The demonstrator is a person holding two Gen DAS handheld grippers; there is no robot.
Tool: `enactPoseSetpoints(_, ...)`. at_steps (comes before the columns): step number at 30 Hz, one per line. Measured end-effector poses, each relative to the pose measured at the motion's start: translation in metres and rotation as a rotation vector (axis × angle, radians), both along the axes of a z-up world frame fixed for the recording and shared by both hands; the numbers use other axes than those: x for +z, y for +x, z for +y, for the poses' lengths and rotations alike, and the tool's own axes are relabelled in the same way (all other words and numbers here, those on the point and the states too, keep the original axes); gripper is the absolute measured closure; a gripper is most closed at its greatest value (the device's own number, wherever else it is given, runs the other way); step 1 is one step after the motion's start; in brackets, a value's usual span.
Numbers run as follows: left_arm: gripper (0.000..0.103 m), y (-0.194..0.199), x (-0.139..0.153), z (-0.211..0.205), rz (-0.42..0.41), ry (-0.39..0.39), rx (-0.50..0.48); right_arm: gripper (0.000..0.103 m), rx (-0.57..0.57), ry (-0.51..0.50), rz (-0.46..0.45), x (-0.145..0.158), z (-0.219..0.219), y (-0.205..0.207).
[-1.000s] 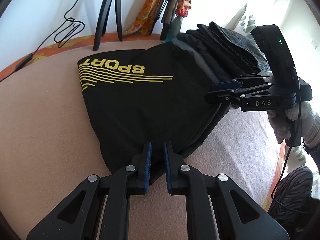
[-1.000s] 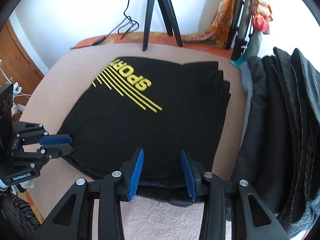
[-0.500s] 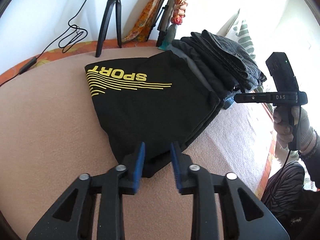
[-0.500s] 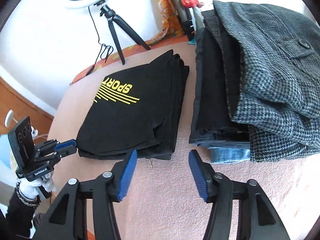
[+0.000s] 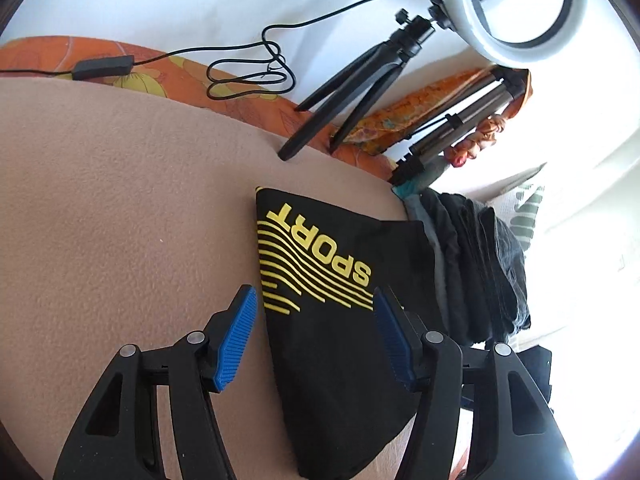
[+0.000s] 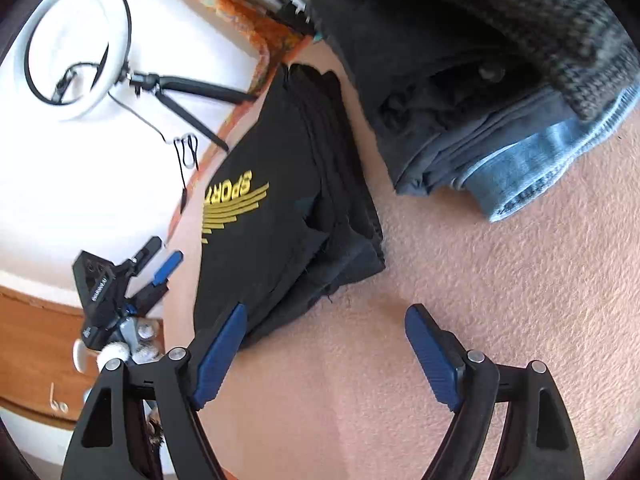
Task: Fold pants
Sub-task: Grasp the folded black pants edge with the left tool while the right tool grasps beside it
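Observation:
The black pants (image 5: 332,320) with a yellow SPORT print lie folded flat on the pink blanket; they also show in the right wrist view (image 6: 280,208). My left gripper (image 5: 314,336) is open and empty, held above the pants. It also shows at the left in the right wrist view (image 6: 156,268). My right gripper (image 6: 326,354) is open and empty above the blanket, just right of the pants' near edge.
A stack of folded dark, grey and blue clothes (image 6: 480,80) lies right of the pants; it also shows in the left wrist view (image 5: 476,264). A ring light on a tripod (image 5: 360,92) and a cable (image 5: 248,76) stand at the back. A wooden cabinet (image 6: 36,340) is at left.
Both grippers let go of the pants, opened wide and pulled up and away. The folded pants stay flat on the blanket.

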State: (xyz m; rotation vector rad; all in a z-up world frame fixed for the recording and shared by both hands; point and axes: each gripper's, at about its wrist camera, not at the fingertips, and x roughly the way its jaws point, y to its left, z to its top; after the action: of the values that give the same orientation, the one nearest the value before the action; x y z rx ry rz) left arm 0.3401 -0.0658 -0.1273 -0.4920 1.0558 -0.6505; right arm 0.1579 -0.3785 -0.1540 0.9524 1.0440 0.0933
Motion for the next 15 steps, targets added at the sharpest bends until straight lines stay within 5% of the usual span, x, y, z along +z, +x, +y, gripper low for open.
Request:
enactPoseSetpoints(11, 0.044, 0.042, -0.031, -0.014, 0.067, 0.0, 0.022, 0.015, -0.103, -0.013, -0.1, -0.005, 0.013, 0.035)
enactPoseSetpoints(15, 0.043, 0.054, -0.032, -0.02, 0.063, -0.006, 0.027, 0.023, -0.115, -0.039, -0.115, -0.009, 0.015, 0.041)
